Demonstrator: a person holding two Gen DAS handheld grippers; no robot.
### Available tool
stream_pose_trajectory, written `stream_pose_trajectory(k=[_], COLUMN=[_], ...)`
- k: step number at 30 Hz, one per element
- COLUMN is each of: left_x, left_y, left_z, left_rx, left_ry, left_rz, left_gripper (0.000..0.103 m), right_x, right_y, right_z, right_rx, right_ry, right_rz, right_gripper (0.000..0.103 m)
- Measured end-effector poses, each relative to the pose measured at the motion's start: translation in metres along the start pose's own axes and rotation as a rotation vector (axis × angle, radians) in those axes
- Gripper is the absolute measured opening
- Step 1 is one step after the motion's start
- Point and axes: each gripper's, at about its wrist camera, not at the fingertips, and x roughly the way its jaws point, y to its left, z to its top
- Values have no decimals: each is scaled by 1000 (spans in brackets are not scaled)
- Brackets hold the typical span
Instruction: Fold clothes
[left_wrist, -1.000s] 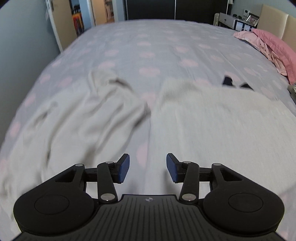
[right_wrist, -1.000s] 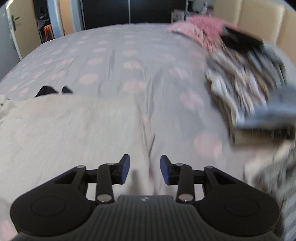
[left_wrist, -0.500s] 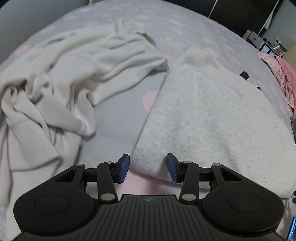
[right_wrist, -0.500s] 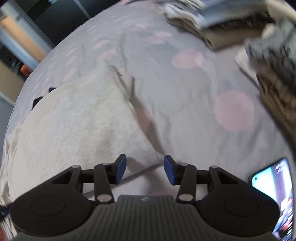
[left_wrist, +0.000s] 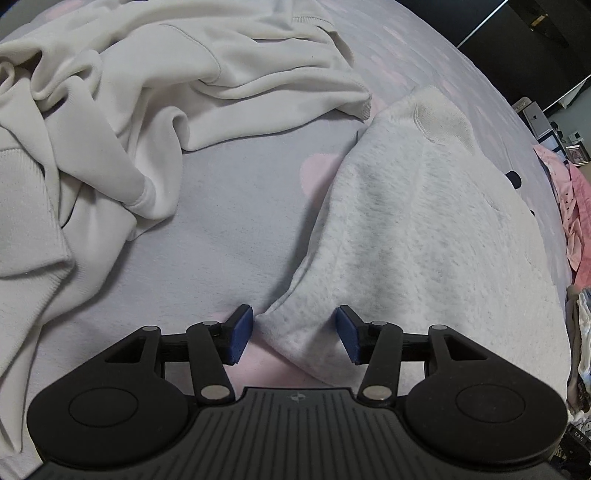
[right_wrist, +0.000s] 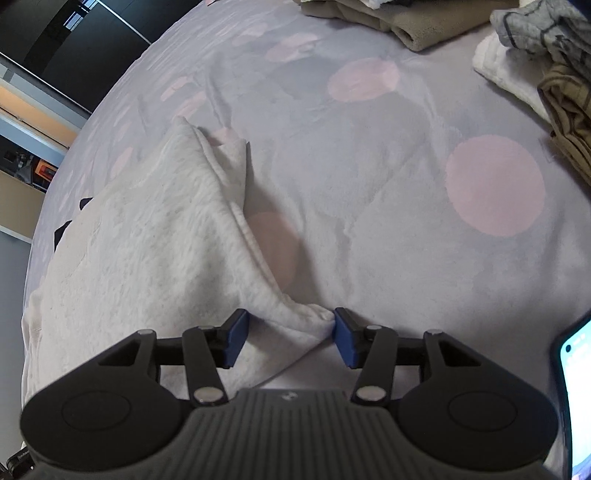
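At the far left of the left wrist view we see a crumpled cream sweatshirt (left_wrist: 155, 122) that runs off the frame edge, so we cannot make out its full shape. Beside it, across a strip of bare grey bedspread (left_wrist: 221, 229) with pink dots, lies the fluffy white garment (left_wrist: 424, 229); two small black patches at its far edge are too small for us to identify. Our left gripper (left_wrist: 293, 334) points steeply down at the near left corner of that garment. Its jaws are opening, the corner sits between the blue pads, and neither pad presses on it.

In the right wrist view the same fluffy white garment (right_wrist: 147, 251) fills the left side, its near edge hidden under the gripper body. Our right gripper (right_wrist: 288, 338) also tilts steeply down, jaws opening, with the garment's near right corner between them; the right pad touches the cloth, but it is not clamped. Further right, a pile of folded clothes (right_wrist: 535, 55) is cut off by the frame, and a lit phone screen (right_wrist: 576, 398) shows only partly.
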Motion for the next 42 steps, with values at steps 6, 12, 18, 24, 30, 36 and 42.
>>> stream_pose_trajectory(k=[6, 12, 18, 24, 30, 36, 42], left_x=[-12, -42, -86, -125, -149, -142, -106], left_y=[-2, -19, -26, -13, 5, 16, 8], left_z=[0, 4, 4, -23, -69, -104, -111], left_rx=[-43, 8, 19, 29, 90, 133, 236], left_ry=[-26, -102, -150, -138, -139, -72, -36], left_rz=[-11, 17, -13, -24, 27, 95, 212], left_gripper=[14, 10, 10, 9, 9, 9, 10], right_x=[-14, -47, -89, -124, -145, -144, -107], right_y=[14, 34, 44, 35, 15, -5, -13], right_z=[-3, 1, 1, -18, -63, -90, -99], right_rx=[-45, -81, -118, -164, -250, -290, -339], right_ry=[-59, -144, -168, -138, -75, -18, 52], right_rz=[-21, -24, -17, -20, -57, -102, -179], right_gripper=[23, 14, 13, 13, 12, 12, 13])
